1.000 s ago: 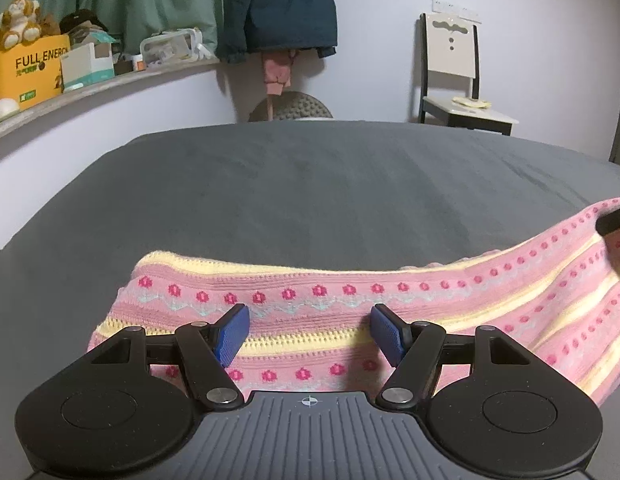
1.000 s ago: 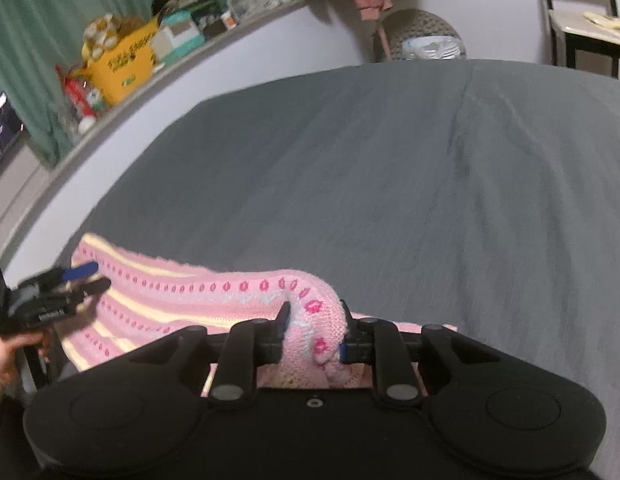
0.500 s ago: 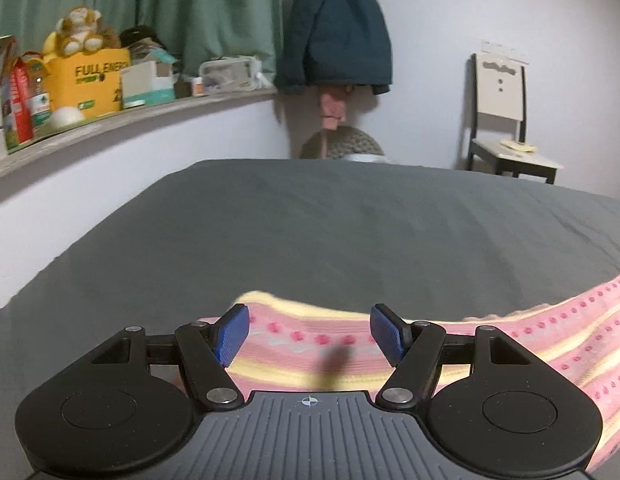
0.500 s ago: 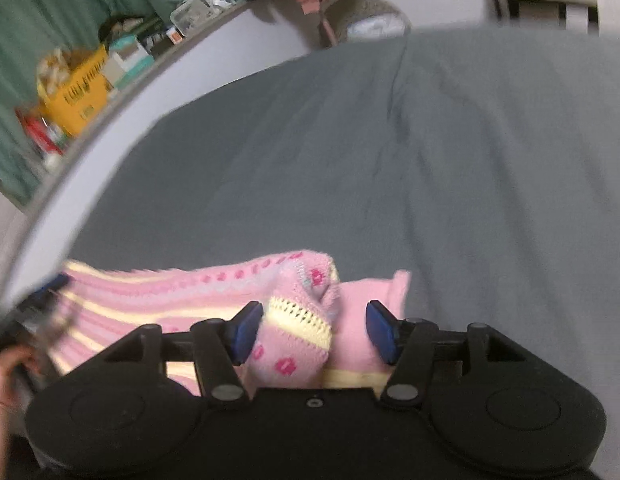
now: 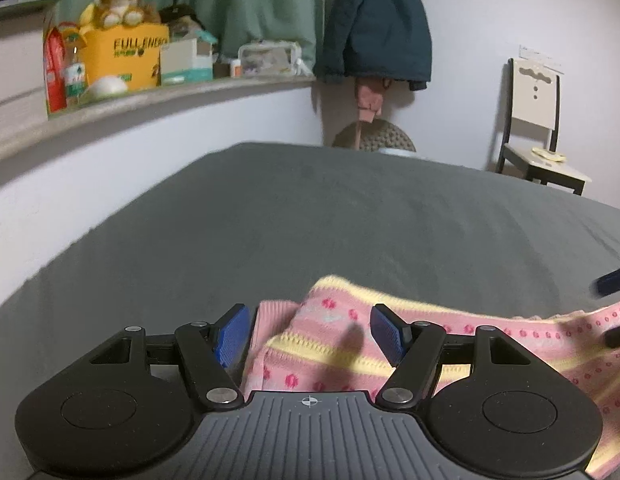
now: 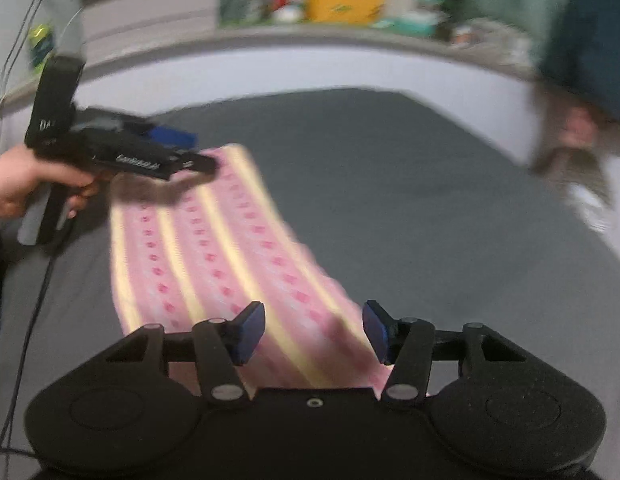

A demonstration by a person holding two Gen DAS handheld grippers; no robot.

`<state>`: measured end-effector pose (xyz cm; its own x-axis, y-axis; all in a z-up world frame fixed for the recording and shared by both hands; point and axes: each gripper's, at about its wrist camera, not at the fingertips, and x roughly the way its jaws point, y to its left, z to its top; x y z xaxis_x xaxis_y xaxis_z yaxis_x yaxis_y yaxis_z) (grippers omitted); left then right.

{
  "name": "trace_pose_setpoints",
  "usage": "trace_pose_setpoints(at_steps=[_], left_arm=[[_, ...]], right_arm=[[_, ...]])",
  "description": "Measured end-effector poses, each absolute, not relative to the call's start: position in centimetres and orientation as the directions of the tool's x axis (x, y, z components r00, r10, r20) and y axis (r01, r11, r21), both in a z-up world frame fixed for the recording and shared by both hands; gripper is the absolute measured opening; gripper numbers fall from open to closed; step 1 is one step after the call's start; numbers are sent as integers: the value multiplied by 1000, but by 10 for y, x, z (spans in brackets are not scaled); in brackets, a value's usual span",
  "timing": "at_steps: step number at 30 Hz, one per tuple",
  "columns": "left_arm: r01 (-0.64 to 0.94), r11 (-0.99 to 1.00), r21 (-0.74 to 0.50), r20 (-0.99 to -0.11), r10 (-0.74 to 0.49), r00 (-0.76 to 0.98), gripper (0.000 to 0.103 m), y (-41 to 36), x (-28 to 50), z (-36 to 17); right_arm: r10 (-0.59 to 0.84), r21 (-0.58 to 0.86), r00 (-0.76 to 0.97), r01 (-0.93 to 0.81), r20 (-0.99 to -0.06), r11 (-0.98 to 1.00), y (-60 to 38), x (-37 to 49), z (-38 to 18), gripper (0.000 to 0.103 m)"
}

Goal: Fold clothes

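pink knit garment with yellow stripes lies as a long band on the grey bed, seemingly part folded; left gripper and right gripper both gape wide, gripping nothing, with further folds likely left

The right tool hovers with its blue pads spread wide over the near end of a pink-and-yellow striped knit garment, which lies as a long band on the grey bed. At the garment's far end, a hand holds the left tool just above it. The background is blurred.
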<state>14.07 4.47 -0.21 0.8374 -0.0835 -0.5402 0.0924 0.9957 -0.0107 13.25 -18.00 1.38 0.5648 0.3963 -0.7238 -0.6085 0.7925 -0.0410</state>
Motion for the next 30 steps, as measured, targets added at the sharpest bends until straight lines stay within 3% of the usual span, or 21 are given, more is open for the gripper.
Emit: trace_pose_setpoints(at_steps=[11,21,23,24,25,30], left_arm=[[88,993,-77,-557,-116,822,68,55,145,-13],[128,987,-99,-575,-162,802,67,54,144,-21],[128,986,-104,-573,-164,803,59,54,144,-21],[127,987,-103,-572,-163,804,44,54,144,-21],[128,987,-100,-571,-162,805,37,55,144,-21],[112,988,-106,-564,-153,811,16,57,143,-21]], right_arm=[[440,51,425,-671,-791,740,-137,189,-11,46],[452,58,408,-689,-794,723,-133,192,-10,21],[449,48,412,-692,-793,721,-133,190,-8,18],[449,45,415,-693,-792,720,-132,190,-8,16],[447,39,421,-692,-790,721,-131,190,-7,15],[451,45,442,-674,-775,738,-129,191,-5,14]])
